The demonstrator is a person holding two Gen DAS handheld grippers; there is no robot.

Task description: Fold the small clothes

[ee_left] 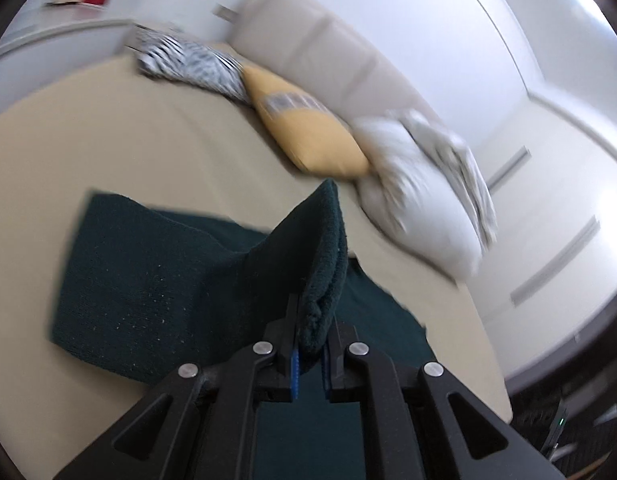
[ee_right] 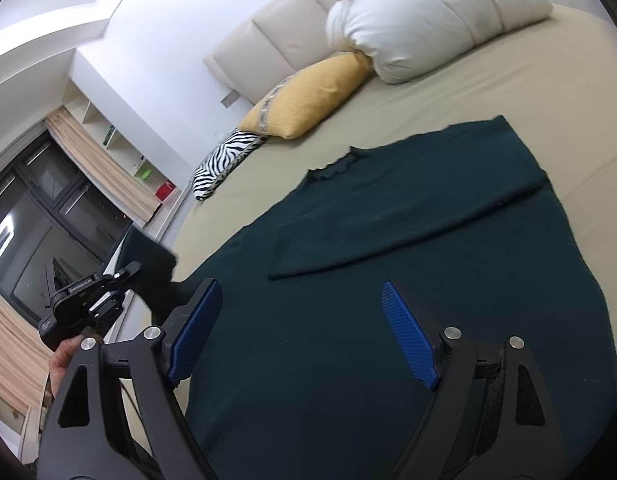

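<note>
Since the dark green sweater [ee_right: 408,280] is soft, floppy knit, it'll sag and drag wherever it isn't supported, so grab it at cuffs, hems or shoulder corners. It's spread flat on the bed [ee_right: 528,80], one sleeve folded across the chest. The left hand-held gripper [ee_left: 310,356] is clamped on the other sleeve [ee_left: 324,248], lifting it. The right hand-held gripper [ee_right: 304,332] hovers wide open, holding nothing.
</note>
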